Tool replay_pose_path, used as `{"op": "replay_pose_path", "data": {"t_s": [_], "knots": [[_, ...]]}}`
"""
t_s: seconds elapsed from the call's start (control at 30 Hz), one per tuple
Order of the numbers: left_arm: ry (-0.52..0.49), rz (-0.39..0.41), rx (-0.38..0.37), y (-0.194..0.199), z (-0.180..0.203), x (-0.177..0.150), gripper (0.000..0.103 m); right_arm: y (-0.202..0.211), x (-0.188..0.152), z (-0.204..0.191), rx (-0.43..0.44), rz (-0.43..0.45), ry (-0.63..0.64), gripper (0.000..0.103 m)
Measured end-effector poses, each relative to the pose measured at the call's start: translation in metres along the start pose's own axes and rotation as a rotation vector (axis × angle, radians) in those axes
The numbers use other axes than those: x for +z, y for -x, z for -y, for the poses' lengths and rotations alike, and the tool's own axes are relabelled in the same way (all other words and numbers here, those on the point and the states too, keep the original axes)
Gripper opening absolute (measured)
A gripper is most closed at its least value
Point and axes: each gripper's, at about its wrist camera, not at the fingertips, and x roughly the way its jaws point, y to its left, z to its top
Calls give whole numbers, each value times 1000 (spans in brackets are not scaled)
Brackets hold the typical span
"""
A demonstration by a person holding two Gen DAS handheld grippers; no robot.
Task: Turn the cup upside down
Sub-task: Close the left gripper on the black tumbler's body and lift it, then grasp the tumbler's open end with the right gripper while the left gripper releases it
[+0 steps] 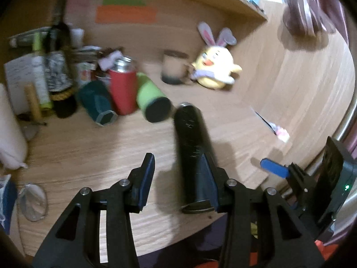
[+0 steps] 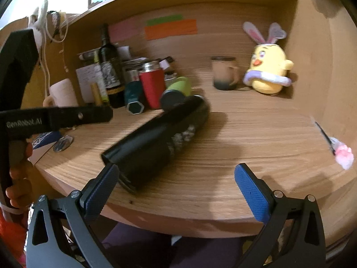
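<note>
A tall black cup (image 1: 193, 154) lies on its side on the wooden desk (image 1: 89, 151), one end toward the desk's front edge. In the left wrist view it lies against the right finger of my open left gripper (image 1: 180, 163); nothing is clamped. In the right wrist view the black cup (image 2: 160, 143) lies diagonally, its near end by the left finger of my open right gripper (image 2: 176, 174). The left gripper's body (image 2: 22, 120) shows at the left of that view.
Behind the cup lie a green cup (image 1: 151, 98) and a teal cup (image 1: 96, 102), with a red flask (image 1: 122, 87) upright. A dark bottle (image 1: 59, 67), a brown mug (image 1: 174, 69) and a yellow plush chick (image 1: 214, 67) stand at the back. A pink-tipped pen (image 2: 334, 147) lies right.
</note>
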Motion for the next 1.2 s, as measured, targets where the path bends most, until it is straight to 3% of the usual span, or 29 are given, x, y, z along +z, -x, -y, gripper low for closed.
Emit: {"op": "replay_pose_path", "data": {"t_s": [0.13, 0.33, 0.6, 0.73, 0.93, 1.2], "knots": [[29, 40, 51, 11, -21, -7, 43, -20, 4, -23, 22, -5, -1, 103], [54, 37, 110, 8, -44, -20, 43, -57, 4, -51, 0, -48, 22, 103], [78, 28, 109, 3, -54, -28, 43, -68, -5, -38, -43, -42, -60, 103], [95, 25, 88, 1, -53, -28, 44, -60, -7, -34, -37, -19, -57, 88], [78, 27, 82, 1, -42, -26, 43, -50, -12, -24, -40, -23, -42, 75], [57, 41, 64, 2, -25, -21, 43, -34, -20, -6, -80, -2, -31, 65]]}}
